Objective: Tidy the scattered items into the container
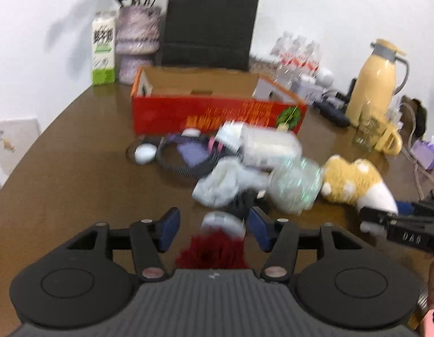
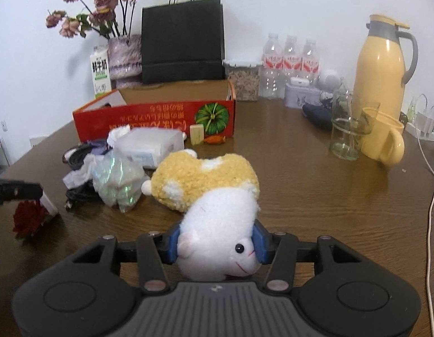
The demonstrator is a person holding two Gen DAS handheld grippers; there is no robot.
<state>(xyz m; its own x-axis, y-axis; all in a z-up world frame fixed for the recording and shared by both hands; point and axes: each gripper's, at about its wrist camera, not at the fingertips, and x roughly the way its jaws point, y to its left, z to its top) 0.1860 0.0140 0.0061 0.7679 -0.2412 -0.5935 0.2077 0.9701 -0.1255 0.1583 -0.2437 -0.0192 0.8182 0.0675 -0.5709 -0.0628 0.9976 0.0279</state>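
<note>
Plush toy sits head-first in our right gripper, pads clamping its white head, body stretching toward the red box, upper left. Left gripper is open around a red flower.

From each wrist we look low across the table toward the red box; both views share it.

Bare table lay right of the clutter pile, which blocked the front of the red box.
</note>
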